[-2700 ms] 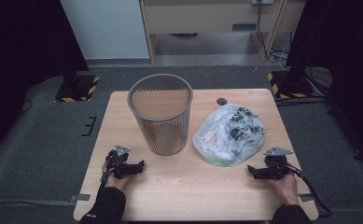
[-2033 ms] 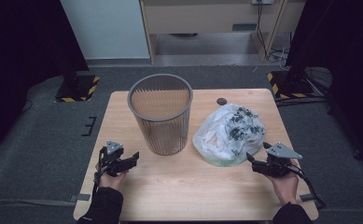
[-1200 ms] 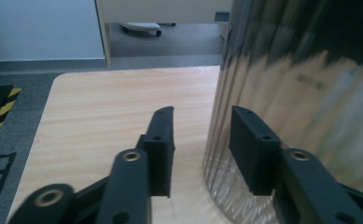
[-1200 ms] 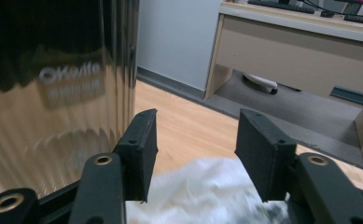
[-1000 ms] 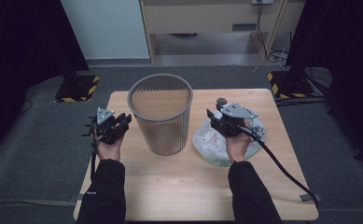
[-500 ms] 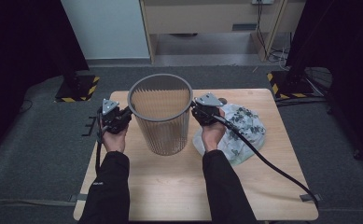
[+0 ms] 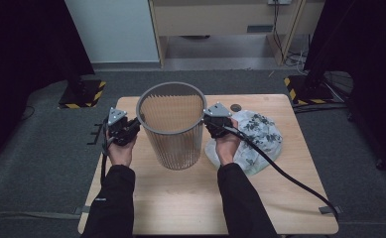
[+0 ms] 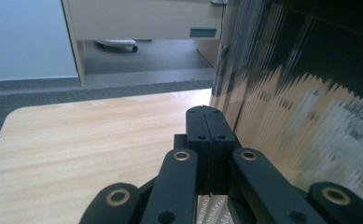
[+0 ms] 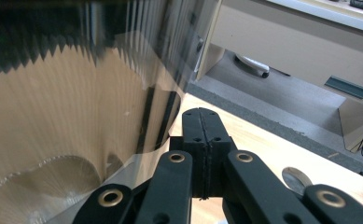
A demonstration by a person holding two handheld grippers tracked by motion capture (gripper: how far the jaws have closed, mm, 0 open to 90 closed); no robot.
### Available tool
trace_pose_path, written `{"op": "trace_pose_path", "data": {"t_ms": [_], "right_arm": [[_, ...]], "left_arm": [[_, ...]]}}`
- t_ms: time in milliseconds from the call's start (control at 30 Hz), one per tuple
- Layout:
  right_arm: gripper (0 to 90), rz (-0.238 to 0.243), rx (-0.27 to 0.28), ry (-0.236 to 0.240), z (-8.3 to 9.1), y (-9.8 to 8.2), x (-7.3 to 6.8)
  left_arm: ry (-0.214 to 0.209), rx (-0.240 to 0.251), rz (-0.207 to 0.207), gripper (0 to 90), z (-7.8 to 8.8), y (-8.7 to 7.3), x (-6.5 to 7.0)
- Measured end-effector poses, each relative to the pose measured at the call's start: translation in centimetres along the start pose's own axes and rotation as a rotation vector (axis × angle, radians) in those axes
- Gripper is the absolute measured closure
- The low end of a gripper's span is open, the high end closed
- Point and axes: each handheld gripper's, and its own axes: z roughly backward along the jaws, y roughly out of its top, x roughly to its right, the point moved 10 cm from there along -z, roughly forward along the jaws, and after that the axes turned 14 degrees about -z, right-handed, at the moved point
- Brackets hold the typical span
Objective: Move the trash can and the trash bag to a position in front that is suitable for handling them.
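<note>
A grey mesh wastebasket (image 7: 173,124) stands upright in the middle of the wooden table (image 7: 180,198). My left gripper (image 7: 134,128) is shut and empty against the basket's left side, near the rim. In the left gripper view the closed jaws (image 8: 206,117) point past the mesh wall (image 8: 305,98) at their right. My right gripper (image 7: 209,126) is shut and empty at the basket's right side. Its view has the closed jaws (image 9: 201,119) beside the mesh wall (image 9: 76,88) at their left. A tied clear plastic bag (image 7: 255,141) with dark and white contents lies to the right of the basket.
A small dark round disc (image 7: 236,107) lies on the table's far right part, also visible as a disc (image 9: 295,178) in the right gripper view. The right gripper's cable (image 7: 289,178) trails across the table to its front right corner. A wooden desk (image 7: 220,20) stands beyond the table.
Both grippers have moved from the table's front corners up to the two sides of the wastebasket. The basket and the bag have stayed where they were.
</note>
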Motion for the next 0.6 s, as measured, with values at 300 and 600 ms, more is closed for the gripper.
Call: {"op": "trace_pose_path", "data": {"t_ms": [300, 600], "right_arm": [[90.0, -0.031, -0.004, 0.002, 4.4, -1.8, 0.2], [89.1, -0.057, -0.016, -0.004, 8.8, -3.5, 1.9]], "left_arm": [[-0.008, 0.011, -0.020, 90.0, 2.5, -0.5, 3.7], [-0.035, 0.032, -0.041, 90.0, 3.7, -0.5, 7.9]]}}
